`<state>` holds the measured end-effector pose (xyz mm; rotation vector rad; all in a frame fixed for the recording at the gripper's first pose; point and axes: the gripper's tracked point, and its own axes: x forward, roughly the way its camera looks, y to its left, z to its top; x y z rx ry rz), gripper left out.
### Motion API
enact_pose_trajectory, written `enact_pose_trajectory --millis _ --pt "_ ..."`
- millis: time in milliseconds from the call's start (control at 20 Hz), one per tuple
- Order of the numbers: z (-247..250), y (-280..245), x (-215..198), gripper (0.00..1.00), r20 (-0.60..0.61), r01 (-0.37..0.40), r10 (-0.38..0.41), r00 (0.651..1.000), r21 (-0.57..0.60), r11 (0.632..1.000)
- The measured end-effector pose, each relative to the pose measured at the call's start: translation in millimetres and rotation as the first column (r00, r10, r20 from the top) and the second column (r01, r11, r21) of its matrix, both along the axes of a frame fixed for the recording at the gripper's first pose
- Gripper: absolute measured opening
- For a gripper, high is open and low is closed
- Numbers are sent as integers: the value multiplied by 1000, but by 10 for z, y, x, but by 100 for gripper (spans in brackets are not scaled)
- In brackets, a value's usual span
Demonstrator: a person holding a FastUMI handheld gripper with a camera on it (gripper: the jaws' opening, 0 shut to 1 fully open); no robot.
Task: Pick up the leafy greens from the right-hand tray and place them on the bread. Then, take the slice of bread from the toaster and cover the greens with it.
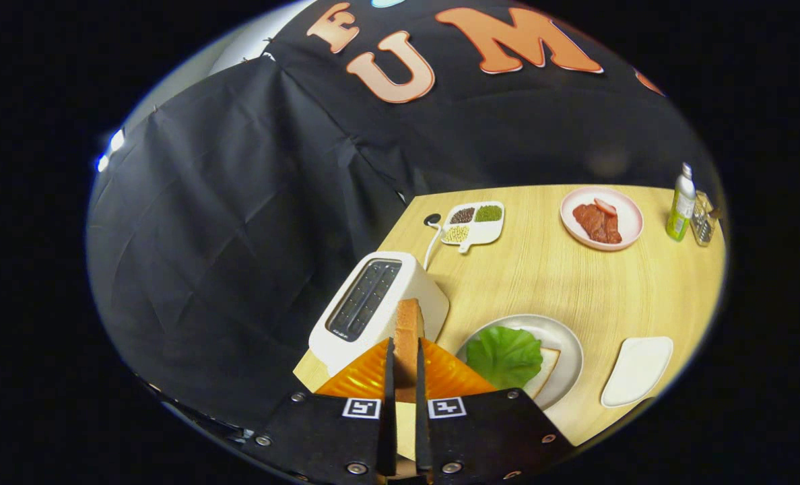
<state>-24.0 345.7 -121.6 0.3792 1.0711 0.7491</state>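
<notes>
My gripper (403, 350) is shut on a slice of bread (407, 330), which stands on edge between the two fingers, lifted clear of the toaster. The white toaster (373, 306) sits just ahead and left of the fingers, its slots dark. To the right of the fingers a grey plate (565, 343) holds another bread slice (545, 370) with the leafy greens (504, 353) lying on top of it.
An empty white tray (636, 370) lies right of the plate. Farther back on the wooden table (575, 283) are a divided dish of beans (474, 223), a pink plate of meat (601, 218), a green bottle (681, 202) and a small glass jar (703, 221). The toaster's cord (432, 236) runs back.
</notes>
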Motion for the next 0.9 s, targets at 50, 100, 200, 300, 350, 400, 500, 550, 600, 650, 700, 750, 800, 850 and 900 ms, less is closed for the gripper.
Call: enact_pose_trajectory --millis 50,100,200,300,350,400,500,550,600,650,700,750,800,850,900 --pt "-80 -14 -30 11 -10 2 -2 1000 5 1000" --pt "-174 -55 -21 11 -15 7 -6 1000 10 1000" --pt "-293 -155 -38 11 -15 14 -14 1000 17 1000" --pt "-452 -217 -71 11 -13 8 -8 1000 10 1000" --pt "-552 -250 -84 11 -13 1 -1 1000 2 1000" --pt "-643 -279 -104 11 -15 -2 2 1000 -5 1000" --pt "-821 -325 -98 11 -24 9 -9 1000 -6 1000" --pt "-905 -367 -98 11 -34 17 -18 999 -7 1000" --pt "-965 -389 -105 11 -43 23 -23 999 -1 1000" --pt "-1017 -433 -82 11 -40 34 -34 999 0 999" --pt "-1081 -520 -22 11 -30 57 -57 998 -18 998" --pt "-1162 -620 14 11 -20 78 -78 997 -42 996" --pt "-1223 -688 17 12 -17 93 -94 995 -58 994" --pt "-1275 -741 6 13 -21 102 -104 994 -61 993" --pt "-1332 -788 -10 17 -24 112 -114 993 -70 991"
